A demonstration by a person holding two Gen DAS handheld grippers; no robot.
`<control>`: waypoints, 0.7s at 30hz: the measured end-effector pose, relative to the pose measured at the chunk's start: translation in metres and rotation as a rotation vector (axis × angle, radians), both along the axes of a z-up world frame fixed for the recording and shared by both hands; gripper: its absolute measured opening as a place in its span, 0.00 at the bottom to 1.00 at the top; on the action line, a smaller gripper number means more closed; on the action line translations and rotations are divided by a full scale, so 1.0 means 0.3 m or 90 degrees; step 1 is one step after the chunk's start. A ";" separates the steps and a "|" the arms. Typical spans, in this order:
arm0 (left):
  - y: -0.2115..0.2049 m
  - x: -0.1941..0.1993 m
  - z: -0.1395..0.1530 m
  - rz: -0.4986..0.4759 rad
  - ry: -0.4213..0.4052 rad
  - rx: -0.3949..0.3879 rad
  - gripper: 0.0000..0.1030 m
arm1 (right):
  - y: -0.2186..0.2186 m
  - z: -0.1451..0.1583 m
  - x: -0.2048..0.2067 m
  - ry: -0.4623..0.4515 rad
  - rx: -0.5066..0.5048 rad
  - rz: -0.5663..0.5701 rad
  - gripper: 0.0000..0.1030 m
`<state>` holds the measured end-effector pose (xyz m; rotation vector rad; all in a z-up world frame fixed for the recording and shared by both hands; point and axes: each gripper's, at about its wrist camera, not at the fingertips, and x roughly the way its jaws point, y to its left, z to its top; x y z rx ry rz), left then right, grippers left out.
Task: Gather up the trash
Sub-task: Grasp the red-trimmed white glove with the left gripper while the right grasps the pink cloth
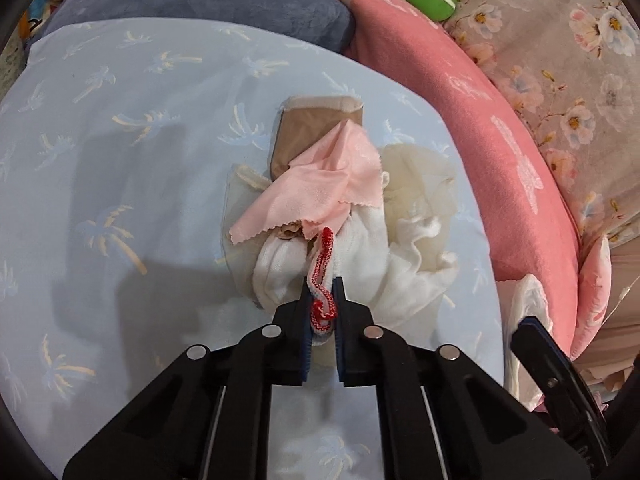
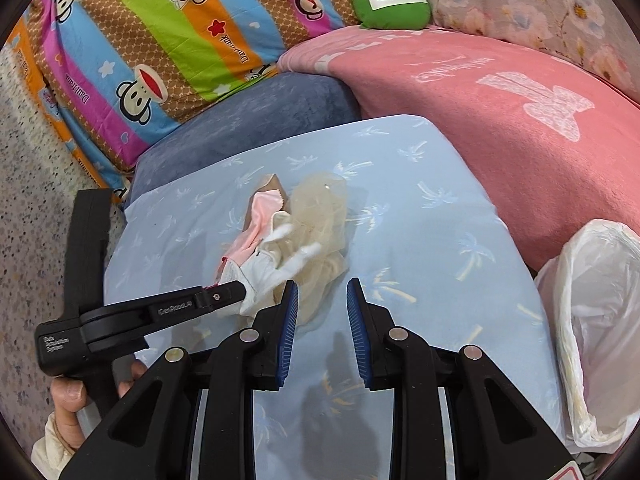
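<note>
Left gripper (image 1: 323, 312): fingers closed on the red-trimmed edge of a white knitted cloth (image 1: 280, 268), part of a small heap on the pale blue palm-print pillow (image 1: 120, 168). Heap also holds a pink zigzag-edged cloth (image 1: 320, 188), a tan stocking piece (image 1: 304, 132) and sheer cream netting (image 1: 420, 176), all touching. Right gripper (image 2: 322, 316): fingers spread apart, nothing between them, just beside the heap. White crinkled plastic bag (image 2: 600, 320) lies at the pillow's right edge.
</note>
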<state>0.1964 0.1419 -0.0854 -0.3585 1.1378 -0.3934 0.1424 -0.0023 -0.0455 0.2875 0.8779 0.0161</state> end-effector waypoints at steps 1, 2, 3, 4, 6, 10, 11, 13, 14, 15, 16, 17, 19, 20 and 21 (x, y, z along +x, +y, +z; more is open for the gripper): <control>0.009 -0.006 0.016 0.000 -0.008 -0.003 0.08 | 0.008 0.002 0.007 0.000 -0.001 0.003 0.25; 0.018 -0.013 0.031 -0.001 -0.015 -0.007 0.08 | 0.018 0.005 0.014 -0.001 -0.001 0.006 0.25; 0.030 -0.021 0.050 -0.001 -0.024 -0.011 0.08 | 0.025 0.008 0.022 -0.002 -0.002 0.009 0.25; 0.040 -0.030 0.067 -0.001 -0.032 -0.011 0.08 | 0.033 0.012 0.031 -0.003 -0.002 0.012 0.25; 0.062 -0.048 0.095 -0.005 -0.042 -0.015 0.08 | 0.050 0.019 0.045 -0.006 -0.002 0.019 0.25; 0.114 -0.068 0.148 0.017 -0.073 0.000 0.08 | 0.092 0.039 0.075 -0.015 -0.002 0.031 0.25; 0.130 -0.067 0.160 0.025 -0.079 0.000 0.08 | 0.103 0.044 0.083 -0.017 -0.002 0.034 0.25; 0.168 -0.064 0.189 0.043 -0.095 -0.002 0.08 | 0.127 0.052 0.097 -0.020 -0.002 0.041 0.25; 0.192 -0.061 0.207 0.052 -0.104 -0.001 0.08 | 0.140 0.056 0.104 -0.021 -0.002 0.045 0.25; 0.218 -0.060 0.223 0.061 -0.113 -0.002 0.08 | 0.155 0.059 0.112 -0.022 -0.003 0.049 0.25; 0.234 -0.056 0.237 0.068 -0.121 0.000 0.08 | 0.167 0.060 0.117 -0.023 -0.003 0.053 0.25; 0.249 -0.051 0.253 0.076 -0.129 0.002 0.08 | 0.182 0.064 0.125 -0.024 -0.004 0.058 0.25; 0.280 -0.038 0.287 0.089 -0.146 0.006 0.08 | 0.204 0.068 0.137 -0.025 -0.006 0.066 0.25; 0.295 -0.030 0.302 0.099 -0.154 0.016 0.08 | 0.217 0.070 0.145 -0.026 -0.006 0.070 0.25; 0.306 -0.025 0.311 0.106 -0.160 0.024 0.08 | 0.228 0.071 0.151 -0.027 -0.006 0.073 0.26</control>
